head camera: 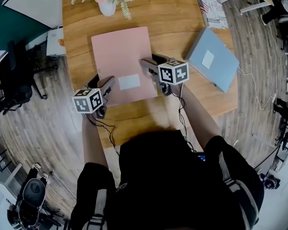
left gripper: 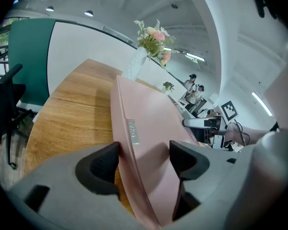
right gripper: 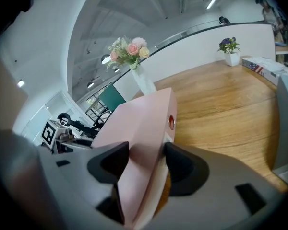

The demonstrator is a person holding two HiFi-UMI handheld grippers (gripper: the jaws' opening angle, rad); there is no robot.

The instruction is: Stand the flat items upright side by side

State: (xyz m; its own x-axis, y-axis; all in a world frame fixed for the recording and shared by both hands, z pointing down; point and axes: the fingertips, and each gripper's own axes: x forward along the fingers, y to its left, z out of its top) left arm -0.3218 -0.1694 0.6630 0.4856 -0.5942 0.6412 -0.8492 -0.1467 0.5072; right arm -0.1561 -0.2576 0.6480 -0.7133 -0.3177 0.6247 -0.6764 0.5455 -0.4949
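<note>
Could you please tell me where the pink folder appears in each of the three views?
Head view: pink folder, centre of frame.
Left gripper view: pink folder, bottom centre up to mid-frame, between the jaws.
Right gripper view: pink folder, lower centre, between the jaws.
Shared landmark: flower vase, beyond the folder in every view.

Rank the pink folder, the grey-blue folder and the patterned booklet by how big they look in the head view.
1. pink folder: largest.
2. grey-blue folder: somewhat smaller.
3. patterned booklet: smallest, though it lies farthest from the camera and its far end is cut off, which shrinks it.
</note>
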